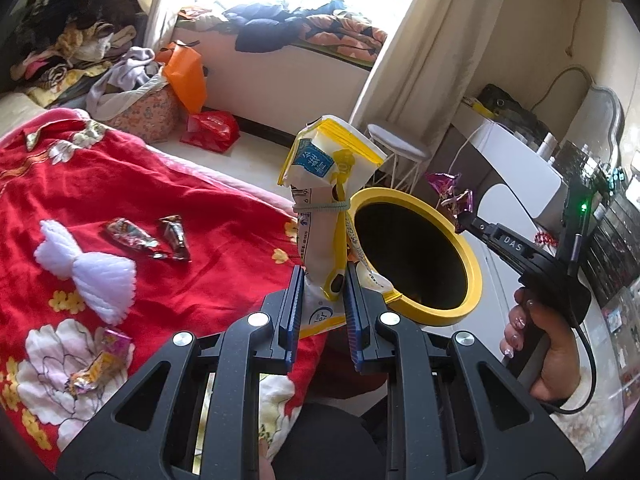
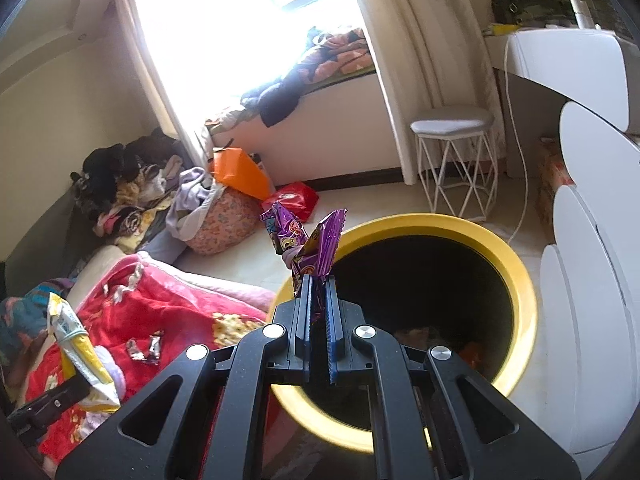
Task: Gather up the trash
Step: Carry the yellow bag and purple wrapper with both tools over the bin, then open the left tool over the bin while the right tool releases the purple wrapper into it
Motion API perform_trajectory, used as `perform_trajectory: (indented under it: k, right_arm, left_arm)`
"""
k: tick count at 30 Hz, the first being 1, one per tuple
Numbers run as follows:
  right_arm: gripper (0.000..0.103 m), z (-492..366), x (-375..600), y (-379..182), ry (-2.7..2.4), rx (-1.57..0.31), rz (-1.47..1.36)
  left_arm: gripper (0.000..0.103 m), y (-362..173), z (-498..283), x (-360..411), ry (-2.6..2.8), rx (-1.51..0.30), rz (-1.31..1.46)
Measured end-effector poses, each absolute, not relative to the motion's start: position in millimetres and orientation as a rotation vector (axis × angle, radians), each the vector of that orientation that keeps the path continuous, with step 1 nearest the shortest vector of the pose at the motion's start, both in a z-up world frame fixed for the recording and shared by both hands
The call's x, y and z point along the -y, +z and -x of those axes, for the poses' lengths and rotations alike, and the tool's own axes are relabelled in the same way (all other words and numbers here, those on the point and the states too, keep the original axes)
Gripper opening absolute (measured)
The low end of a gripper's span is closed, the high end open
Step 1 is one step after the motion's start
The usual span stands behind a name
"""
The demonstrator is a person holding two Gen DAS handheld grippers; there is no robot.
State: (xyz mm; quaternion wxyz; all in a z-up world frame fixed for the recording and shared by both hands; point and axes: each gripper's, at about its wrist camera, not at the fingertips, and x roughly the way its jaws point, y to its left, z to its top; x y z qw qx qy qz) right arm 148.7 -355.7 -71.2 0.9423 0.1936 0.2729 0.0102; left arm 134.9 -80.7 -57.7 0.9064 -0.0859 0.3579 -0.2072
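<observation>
Bedroom clutter behind, left gripper (image 1: 322,300) clamps a tied yellow snack bag (image 1: 326,200) and right gripper (image 2: 319,312) pinches a purple wrapper (image 2: 306,240), both at centre frame, poised for dropping into the yellow-rimmed bin (image 2: 516,276).

Yellow-white packet (image 1: 320,216): tied at the waist with a rubber band, upright, held beside the bin's rim.
Purple wrapper (image 2: 308,244): crumpled, held over the bin's rim.
Bin (image 2: 520,280): yellow rim, dark inside, open.
Dark wrappers (image 1: 148,236): two, flat on the red blanket (image 1: 180,184).
</observation>
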Motion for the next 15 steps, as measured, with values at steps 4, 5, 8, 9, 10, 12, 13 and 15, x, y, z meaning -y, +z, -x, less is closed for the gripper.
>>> perform_trajectory:
  k: [4,5,8,9,10,12,13,15]
  right_arm:
    - [0.006,-151,367,-78,-0.008,-0.573,-0.420]
    - [0.006,-151,371,-79,-0.016,-0.576,-0.426]
    - [0.006,-151,381,-85,-0.040,-0.586,-0.445]
    - [0.006,-151,385,-87,-0.050,-0.591,-0.454]
    - [0.006,-151,389,-89,-0.056,-0.594,-0.462]
    - [0.006,-151,393,-93,-0.066,-0.602,-0.473]
    - [0.006,-151,396,-95,-0.070,-0.608,-0.479]
    - [0.006,-152,400,-97,-0.078,-0.615,-0.489]
  left_arm:
    - [0.014,-60,-139,94,-0.447,-0.746,0.160]
    - [0.014,-61,-140,97,-0.451,-0.746,0.157]
    - [0.014,-63,-142,108,-0.464,-0.751,0.142]
    - [0.014,-64,-143,112,-0.470,-0.754,0.136]
    - [0.014,-64,-144,115,-0.472,-0.756,0.132]
    - [0.014,-66,-146,121,-0.481,-0.760,0.122]
    - [0.014,-67,-147,125,-0.486,-0.763,0.118]
    - [0.014,-69,-149,132,-0.495,-0.770,0.111]
